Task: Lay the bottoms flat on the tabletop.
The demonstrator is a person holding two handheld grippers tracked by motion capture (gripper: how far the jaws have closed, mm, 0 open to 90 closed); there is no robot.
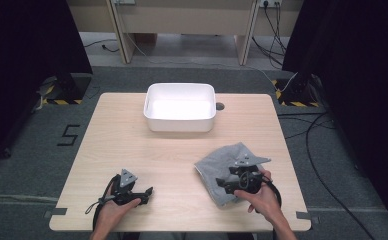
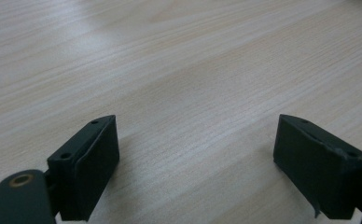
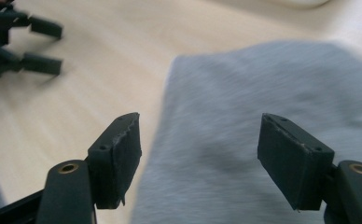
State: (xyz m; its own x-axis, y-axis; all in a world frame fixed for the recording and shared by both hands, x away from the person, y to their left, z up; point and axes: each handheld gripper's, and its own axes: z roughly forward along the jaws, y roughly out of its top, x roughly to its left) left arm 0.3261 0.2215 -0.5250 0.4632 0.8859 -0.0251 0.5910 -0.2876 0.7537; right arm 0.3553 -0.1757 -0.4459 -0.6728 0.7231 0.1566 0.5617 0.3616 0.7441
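While the grey cloth (image 1: 227, 167) lies crumpled at the bench's (image 1: 132, 145) near right, the right tool (image 1: 230, 183) hovers over it and the left tool (image 1: 144, 192) rests near left. Left tool's jaws gape over bare wood. Right tool's (image 3: 198, 154) jaws stand wide above the cloth (image 3: 272, 93), gripping nothing.

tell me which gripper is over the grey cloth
The right gripper: it sits above the crumpled grey cloth with jaws open. The left gripper has bare wooden table beneath it.

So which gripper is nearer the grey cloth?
Right. The right gripper hovers over the grey cloth, open; the left gripper sits well off to its left.
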